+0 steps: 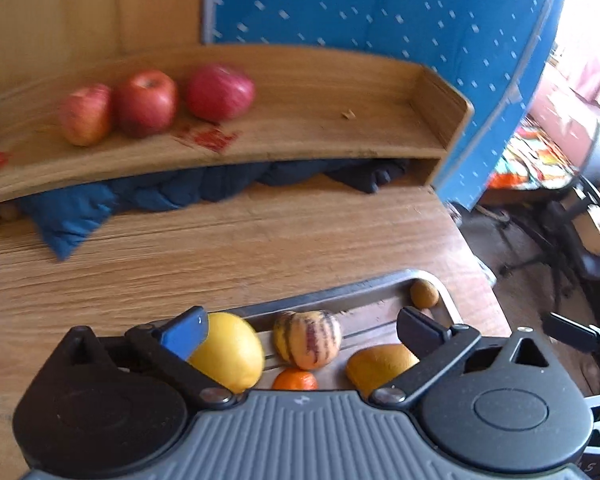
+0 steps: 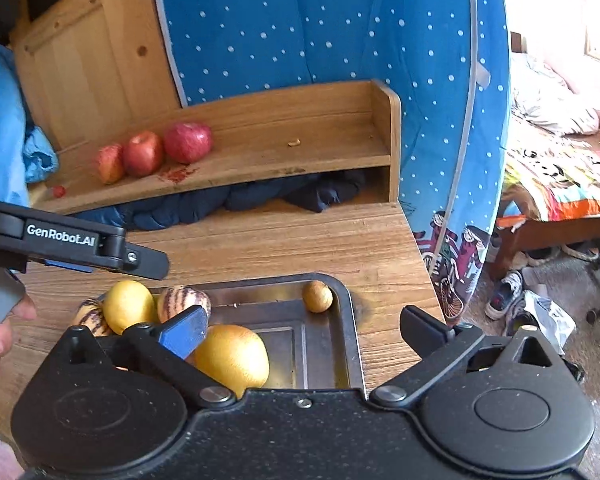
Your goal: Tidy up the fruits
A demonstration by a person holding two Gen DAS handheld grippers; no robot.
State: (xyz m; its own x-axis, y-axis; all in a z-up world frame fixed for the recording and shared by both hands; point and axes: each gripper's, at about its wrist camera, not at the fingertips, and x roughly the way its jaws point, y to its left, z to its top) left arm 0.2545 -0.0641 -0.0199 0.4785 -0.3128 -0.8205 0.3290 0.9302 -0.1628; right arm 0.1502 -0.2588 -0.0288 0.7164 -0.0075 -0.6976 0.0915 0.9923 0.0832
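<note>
Both grippers hover spread wide, holding nothing — left gripper [image 1: 302,330] and right gripper [image 2: 304,330] over the metal tray [image 2: 350,320]. Lemon [image 1: 230,350], striped melon [image 1: 307,339] and orange fruit [image 2: 233,354] lie between the fingers; three apples [image 2: 143,153] sit on the shelf [image 2: 300,136] well ahead

Three red apples [image 2: 152,152], a purple-striped cream melon [image 1: 307,339], yellow citrus [image 1: 230,350], and what looks like a white-dotted blue curtain [image 2: 320,28].
</note>
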